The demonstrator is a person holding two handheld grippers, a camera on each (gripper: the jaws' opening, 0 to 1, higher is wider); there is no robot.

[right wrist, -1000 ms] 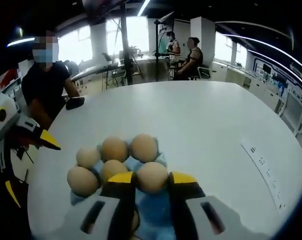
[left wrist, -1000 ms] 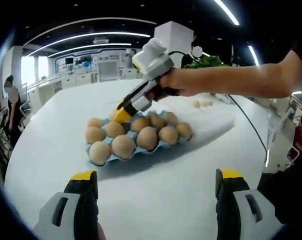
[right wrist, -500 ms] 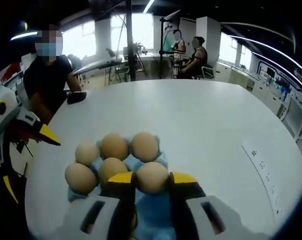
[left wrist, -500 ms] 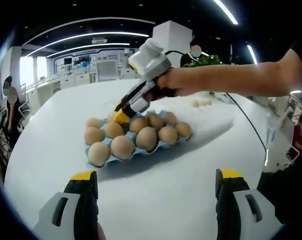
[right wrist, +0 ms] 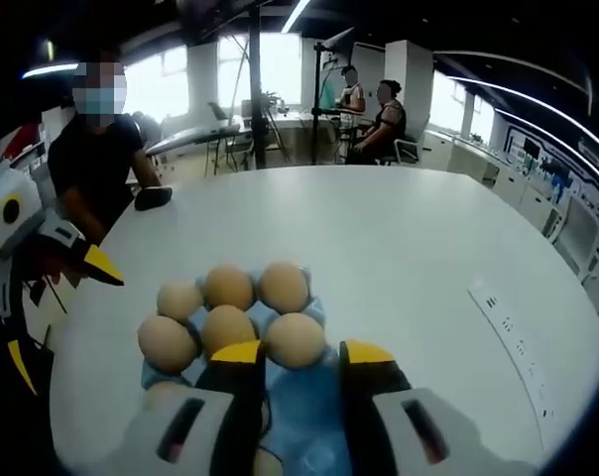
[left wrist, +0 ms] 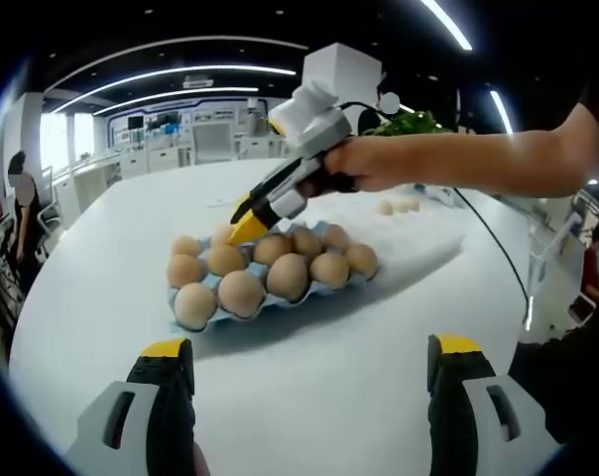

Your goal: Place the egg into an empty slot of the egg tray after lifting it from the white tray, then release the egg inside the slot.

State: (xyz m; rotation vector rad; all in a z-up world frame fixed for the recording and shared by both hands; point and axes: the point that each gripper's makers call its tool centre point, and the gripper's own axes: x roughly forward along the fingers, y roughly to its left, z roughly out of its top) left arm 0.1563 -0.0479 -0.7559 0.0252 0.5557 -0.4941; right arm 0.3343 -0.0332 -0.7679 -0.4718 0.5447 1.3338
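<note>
Fingers (right wrist: 242, 365) of right gripper (right wrist: 298, 355) spread just above brown egg (right wrist: 296, 339), seated in blue egg tray (right wrist: 314, 416) on white counter (right wrist: 399, 258), apparently let go; left gripper (left wrist: 309, 347) wide open, idle.

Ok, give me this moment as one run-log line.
step: egg set in egg tray slot | right gripper: open, above egg tray | left gripper: open, over table | phase: release

Big white round surface (right wrist: 409, 228). Person in black top (right wrist: 91, 169) sits at far edge, dark thing (right wrist: 153, 197) beside them. Green plant (left wrist: 411, 122) behind. Two people (right wrist: 374, 119) farther back.
</note>
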